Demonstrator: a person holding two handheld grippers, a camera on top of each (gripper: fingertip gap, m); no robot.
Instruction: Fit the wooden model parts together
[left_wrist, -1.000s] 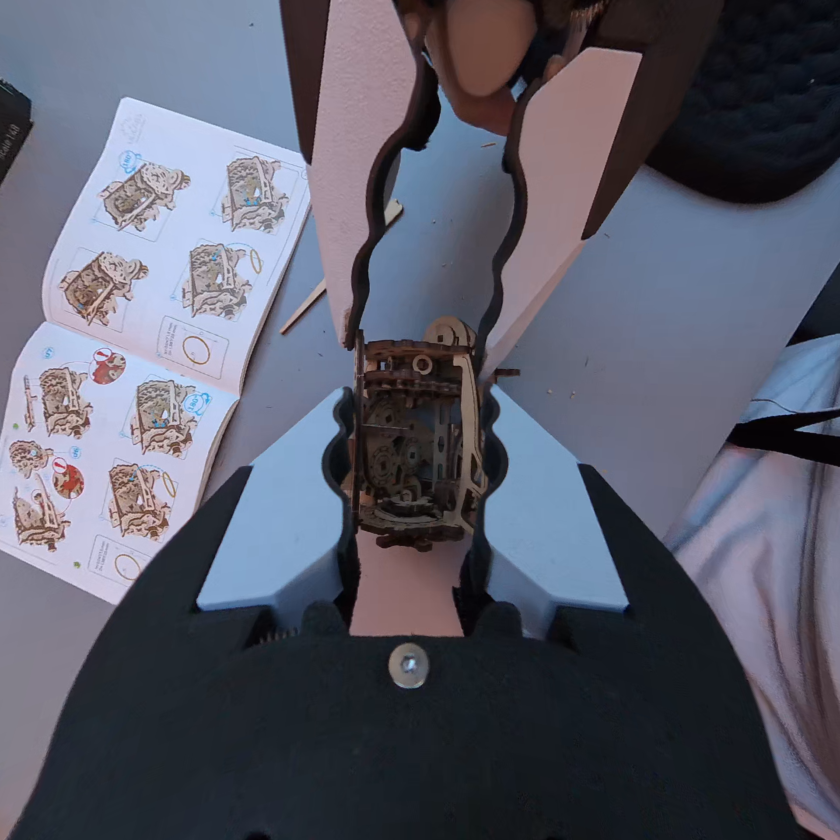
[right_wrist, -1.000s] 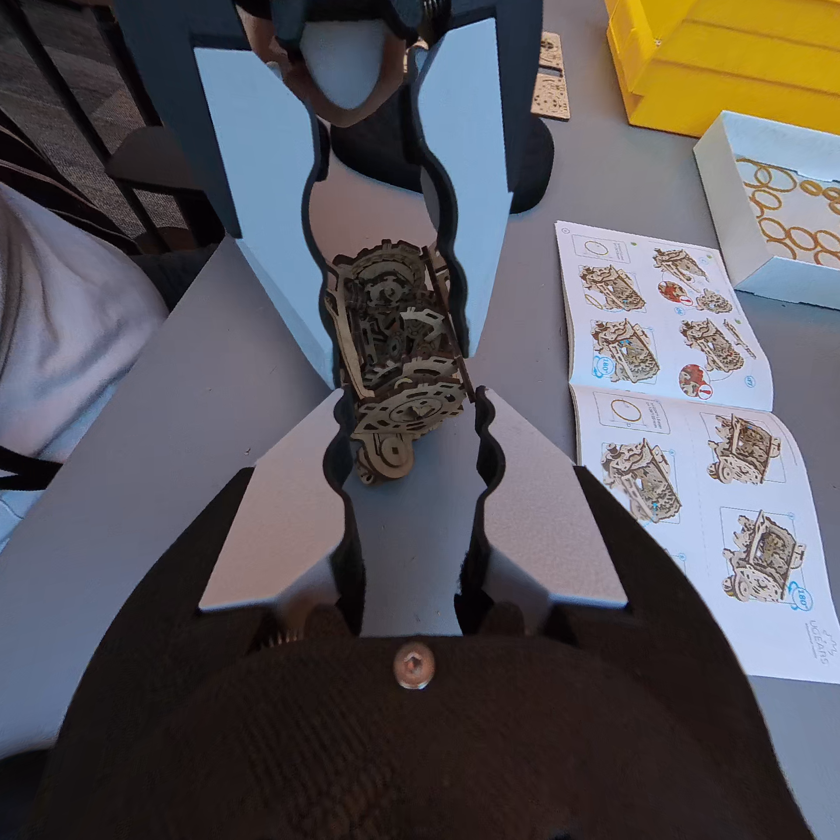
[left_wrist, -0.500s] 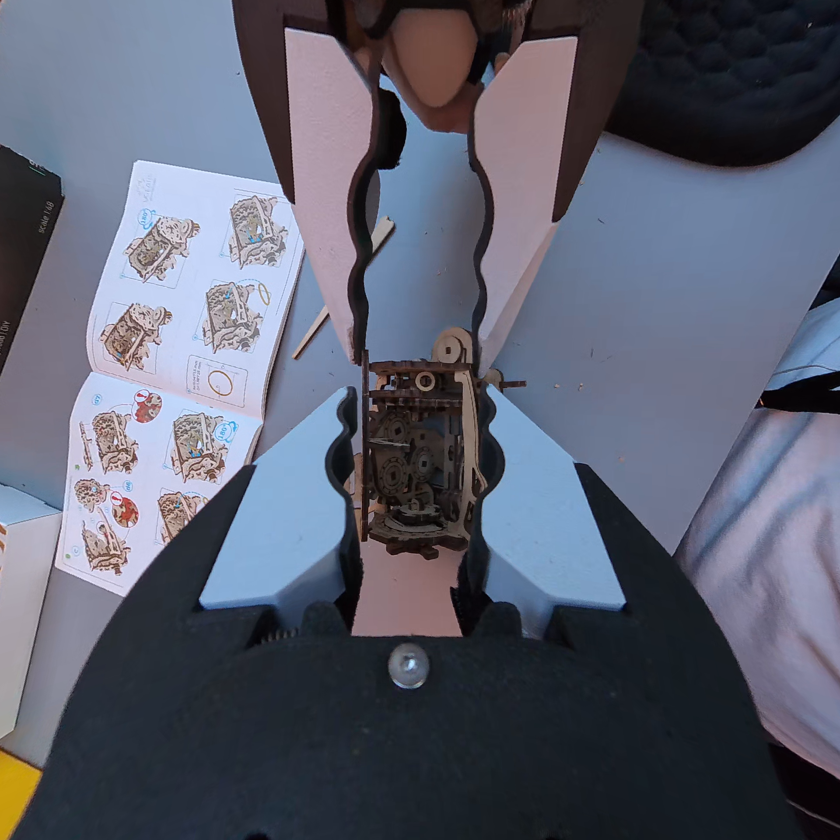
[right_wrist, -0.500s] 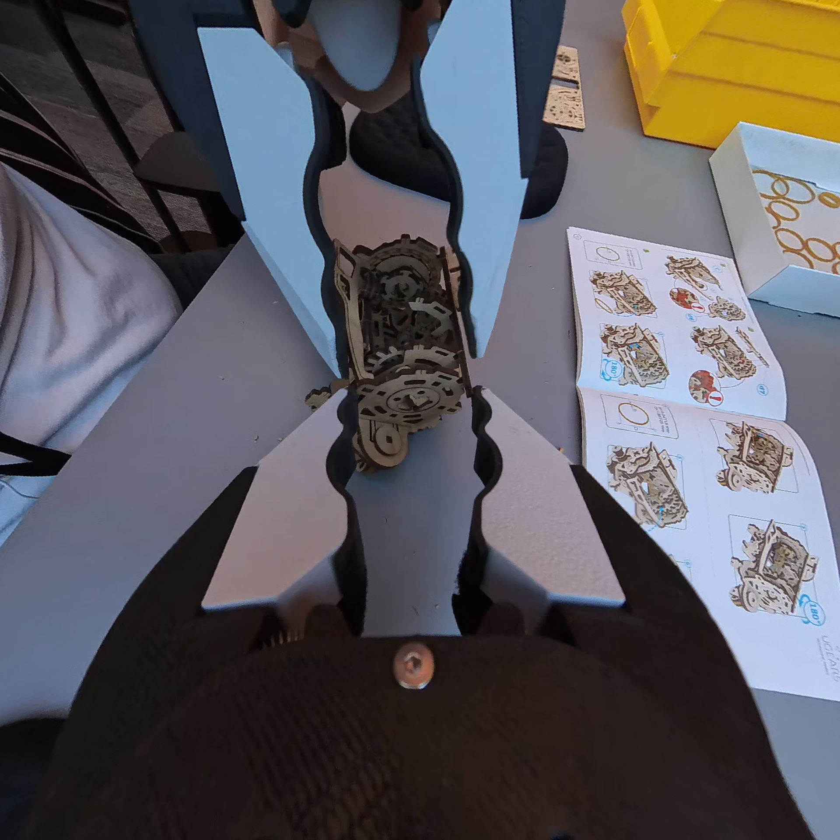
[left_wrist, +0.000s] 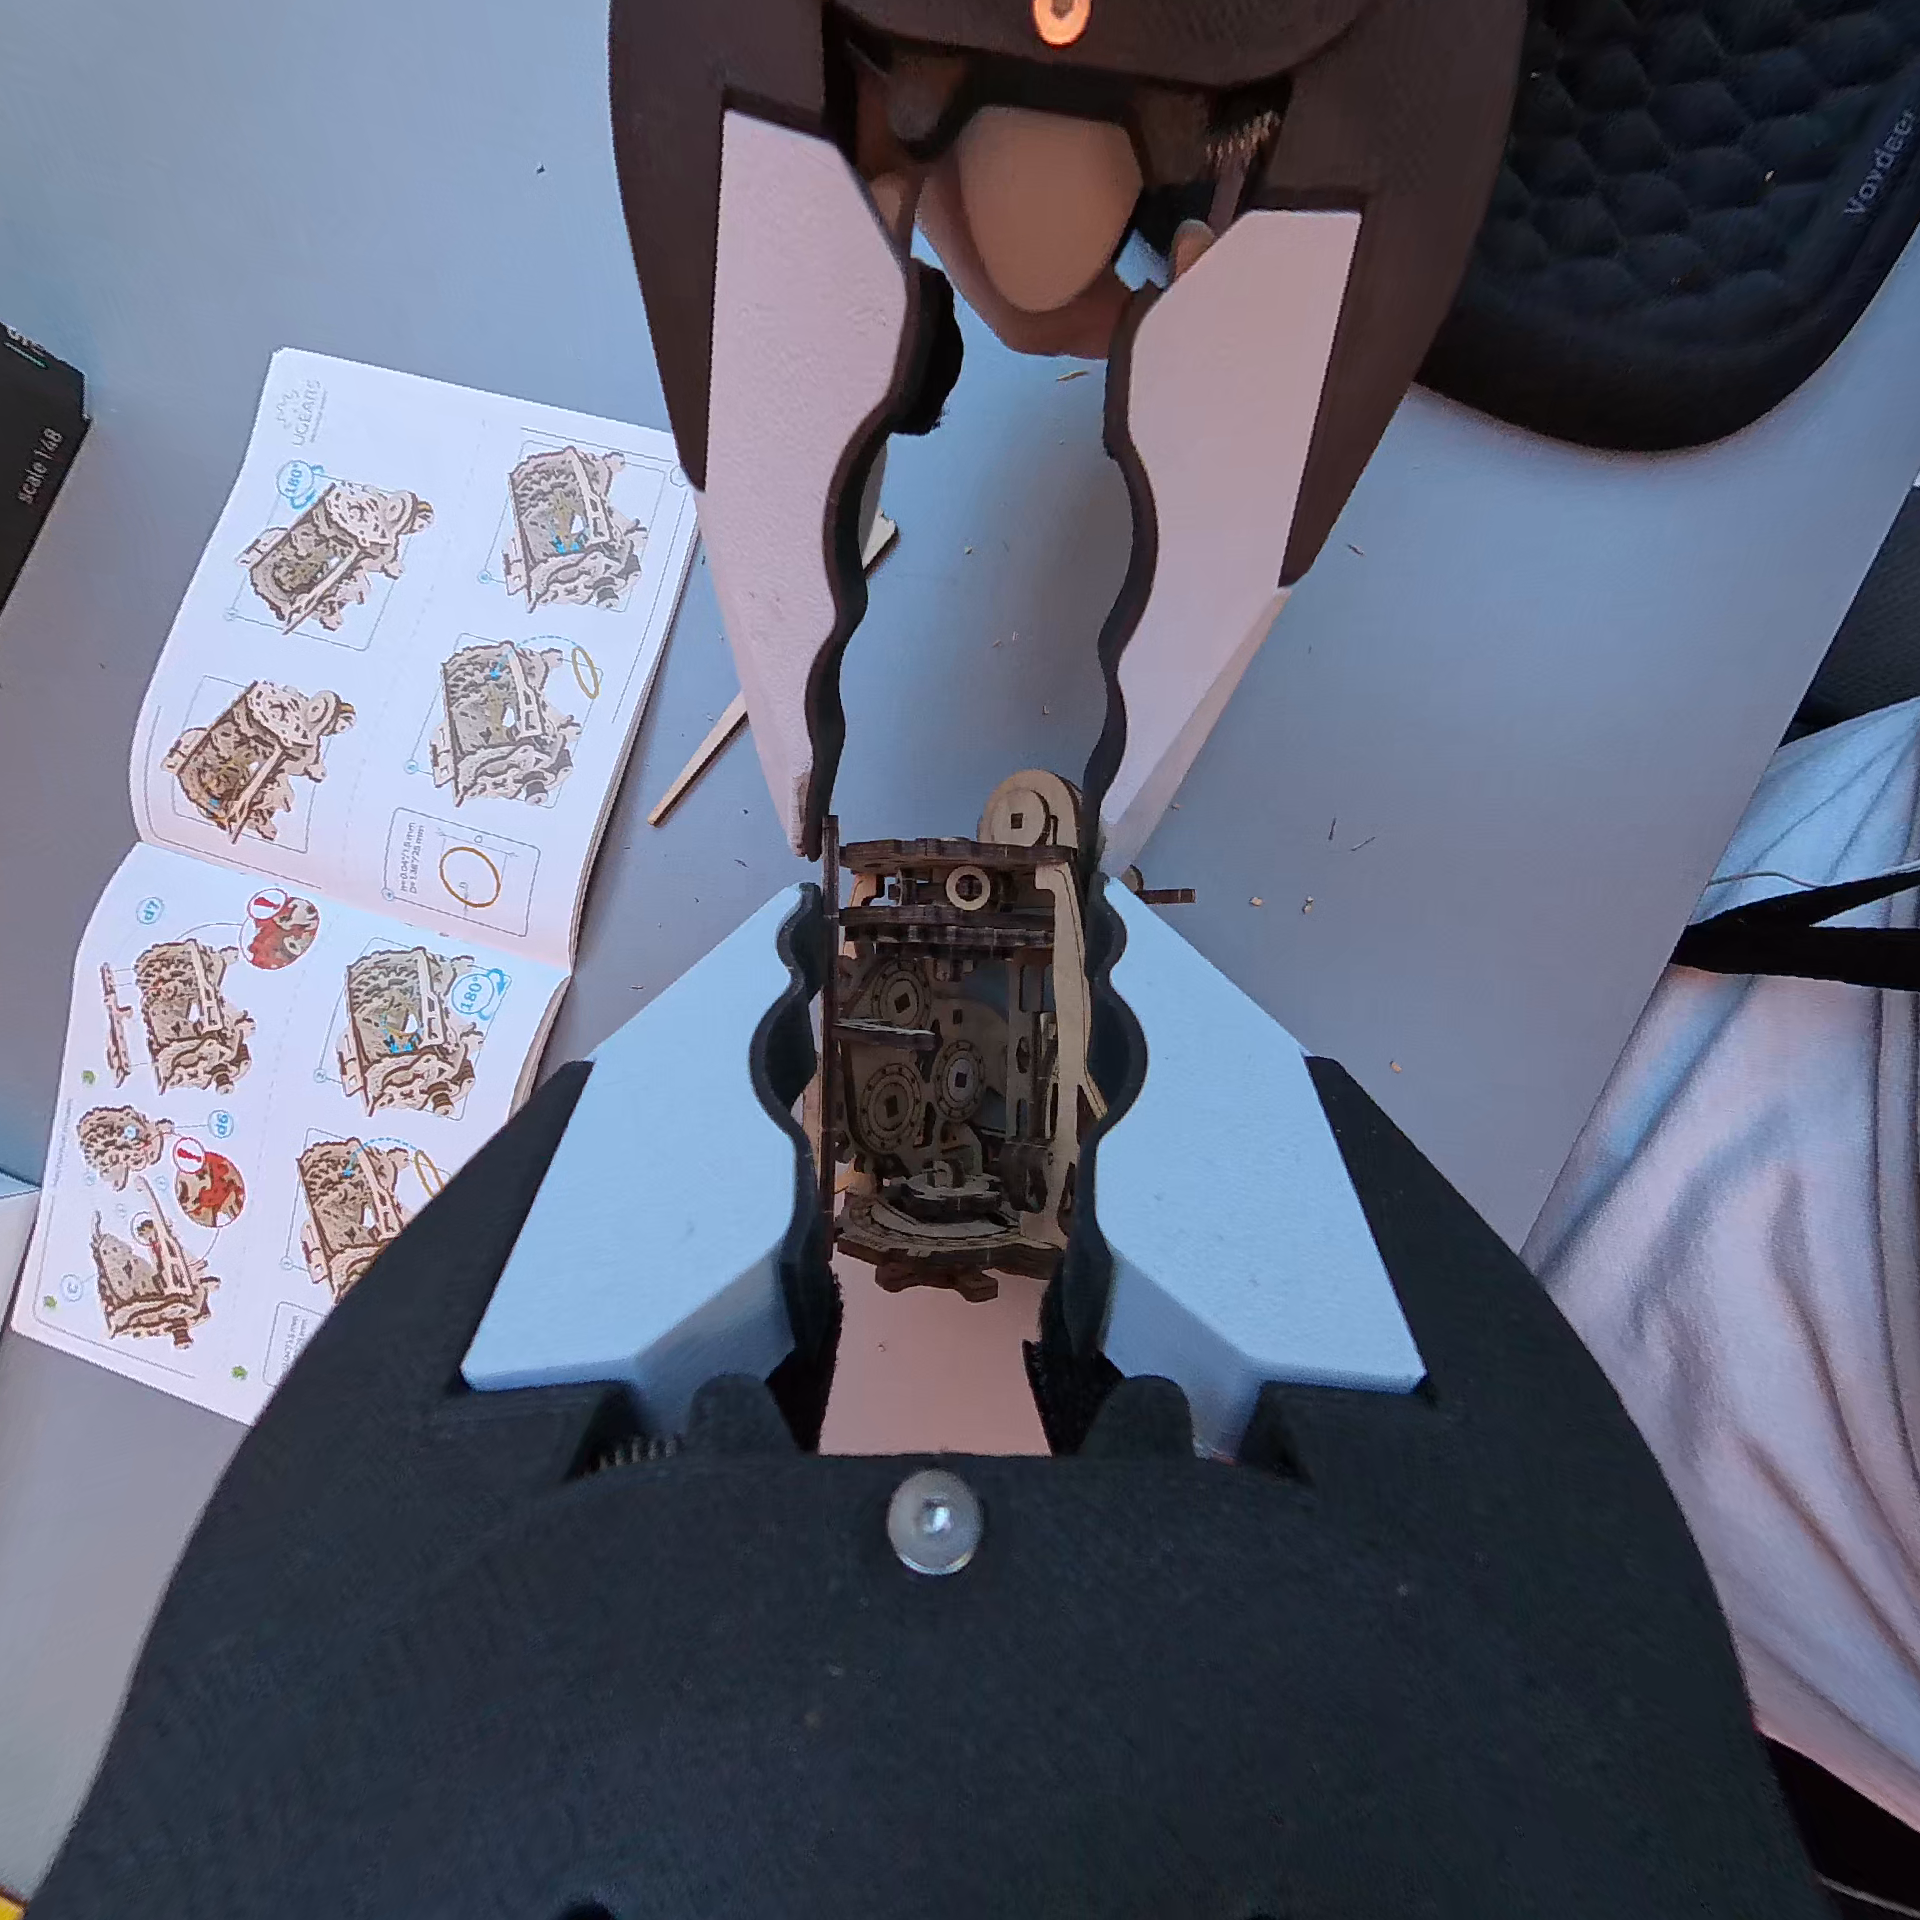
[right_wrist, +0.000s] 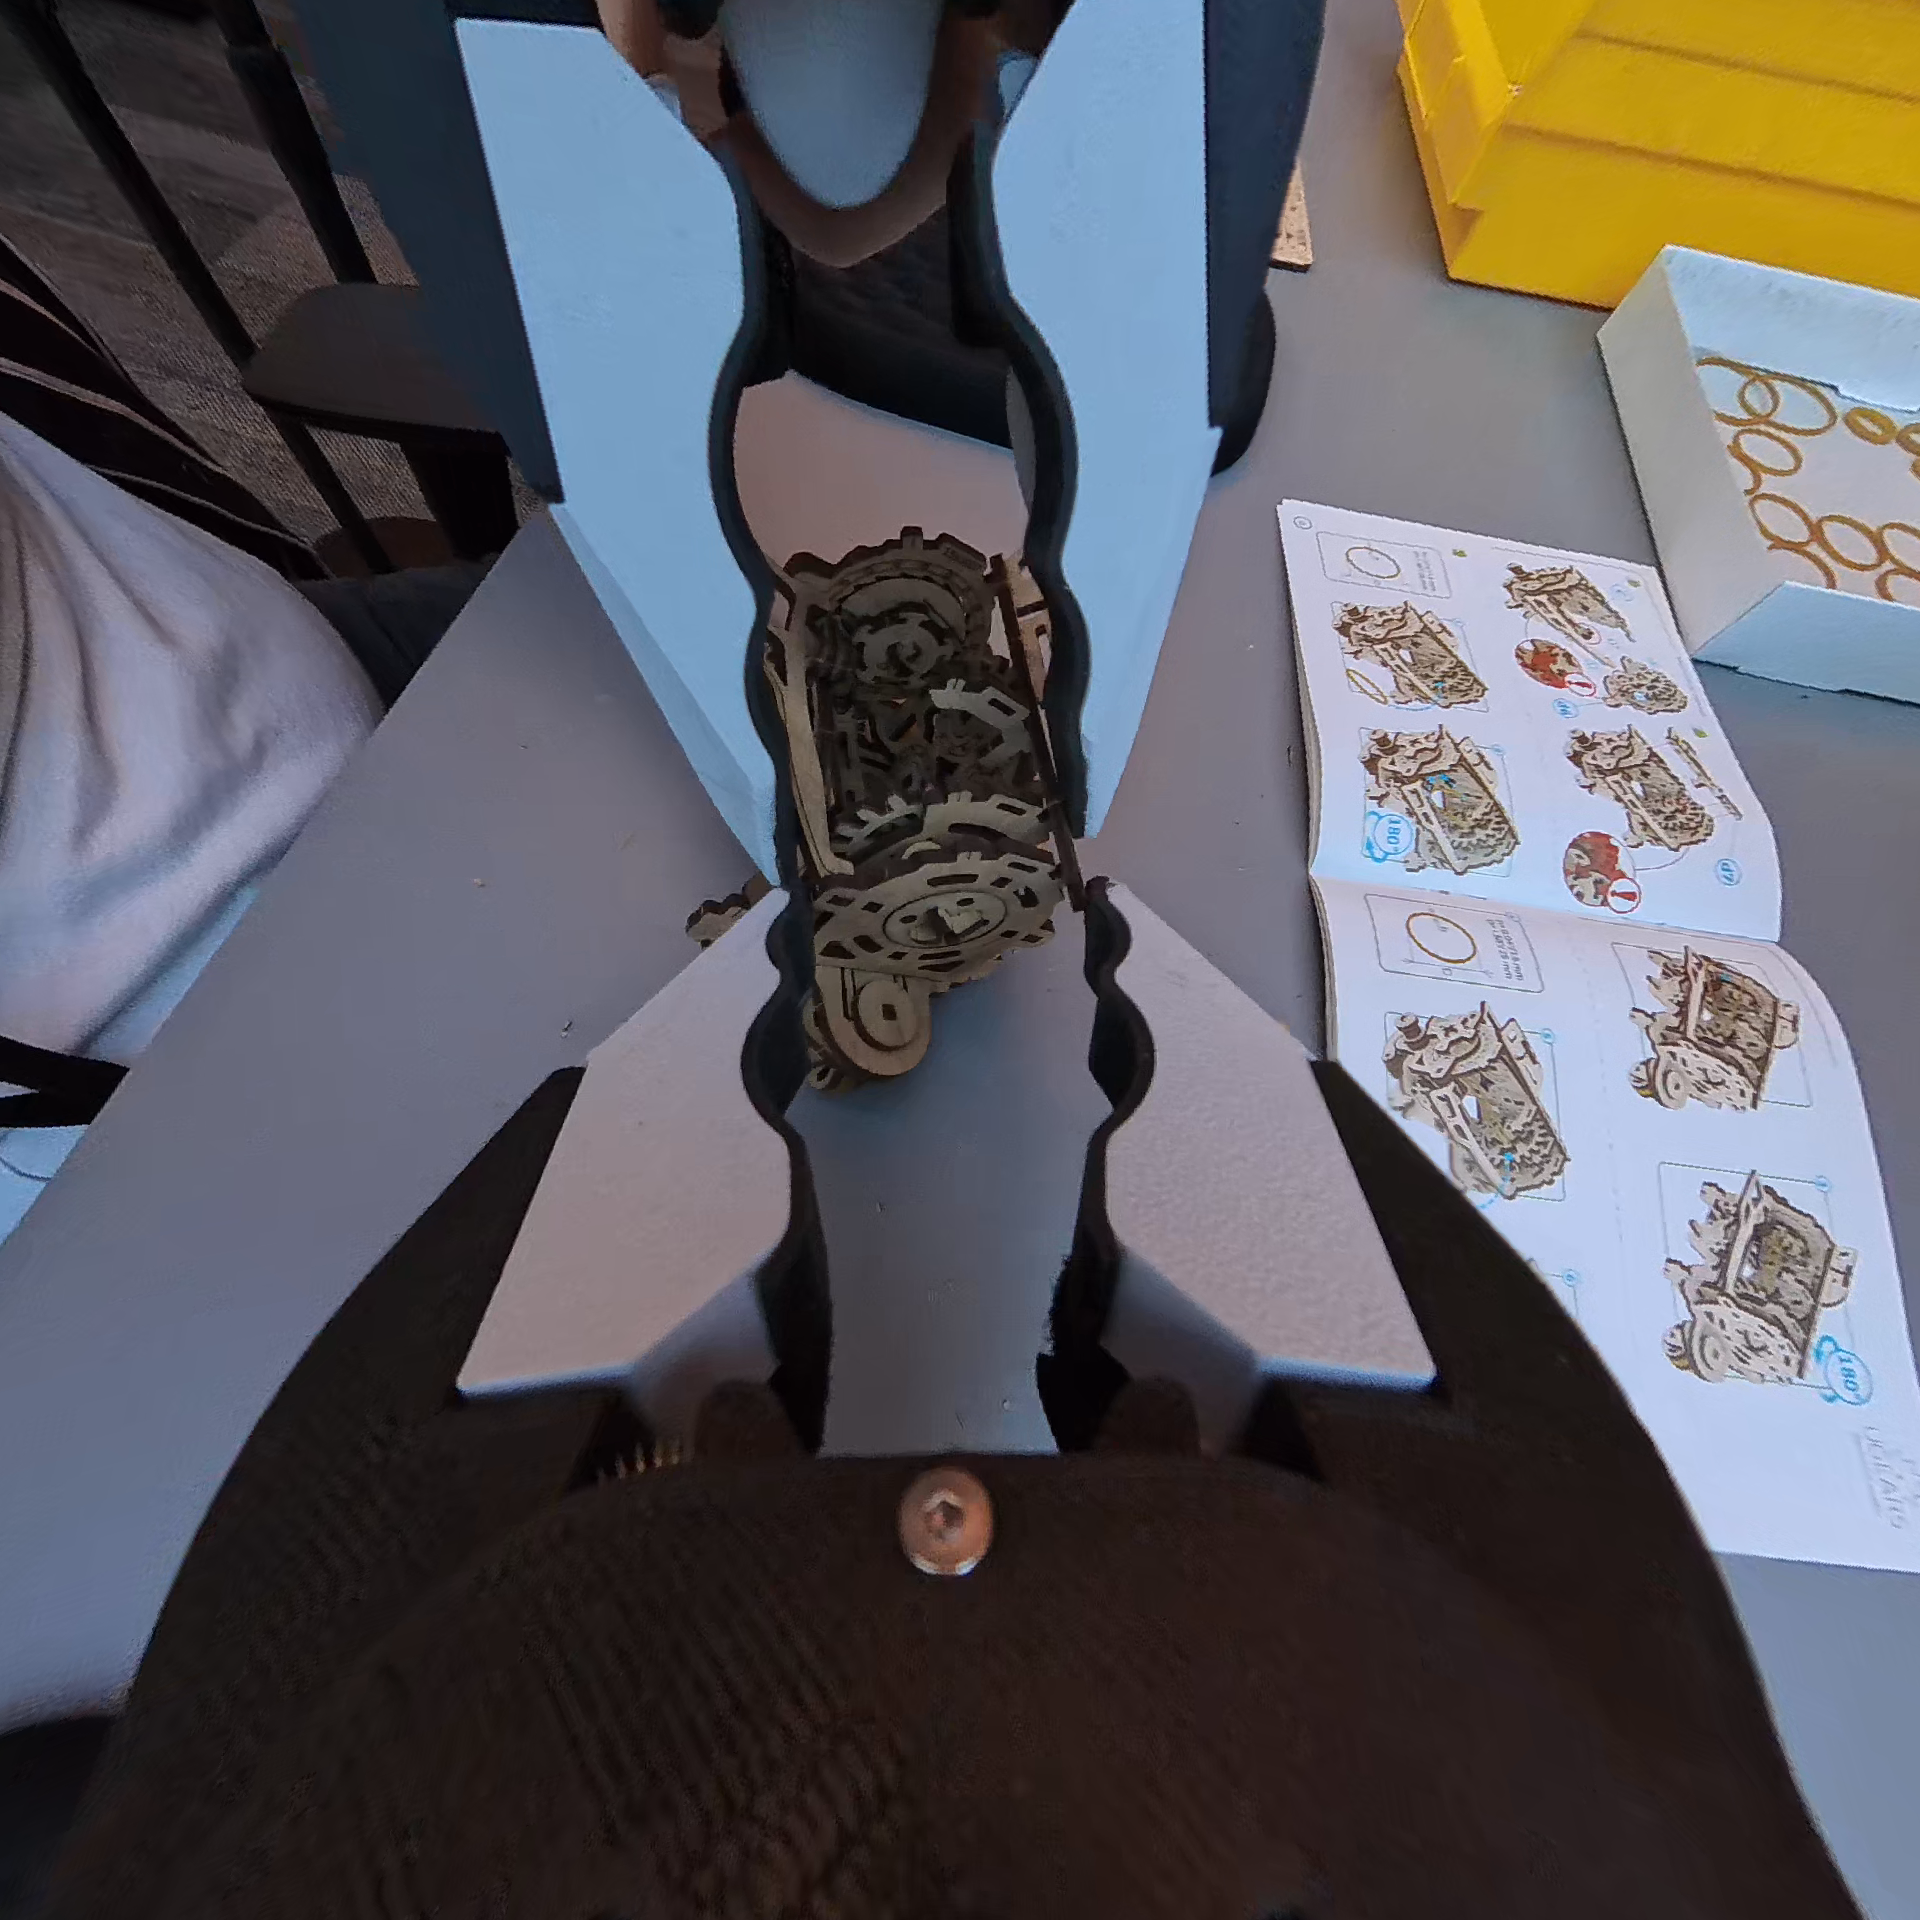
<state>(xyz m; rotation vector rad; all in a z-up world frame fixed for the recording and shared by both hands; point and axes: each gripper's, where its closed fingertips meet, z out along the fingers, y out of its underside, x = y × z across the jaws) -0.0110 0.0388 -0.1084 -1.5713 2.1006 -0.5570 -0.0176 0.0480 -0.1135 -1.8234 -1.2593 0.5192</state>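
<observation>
Your left claw (left_wrist: 951, 997) grips the pale laser-cut wooden gear model (left_wrist: 951, 1070) at frame centre. Your right claw (right_wrist: 935, 935) clamps its far end from the opposite side above the grey desk (right_wrist: 416, 935).

My left tool (left_wrist: 951, 1039) had a black textured body, pale blue-grey fingers (left_wrist: 665, 1174) edged with wavy black pads, and one silver screw (left_wrist: 932, 1535) at 6 o'clock.

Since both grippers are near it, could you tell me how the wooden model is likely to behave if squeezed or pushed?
The wooden model is probably light and fragile: it is thin fretwork and small gears. It stands on end between the left gripper's fingers, so a push may tip it. Its flat sides should grip well.
</observation>
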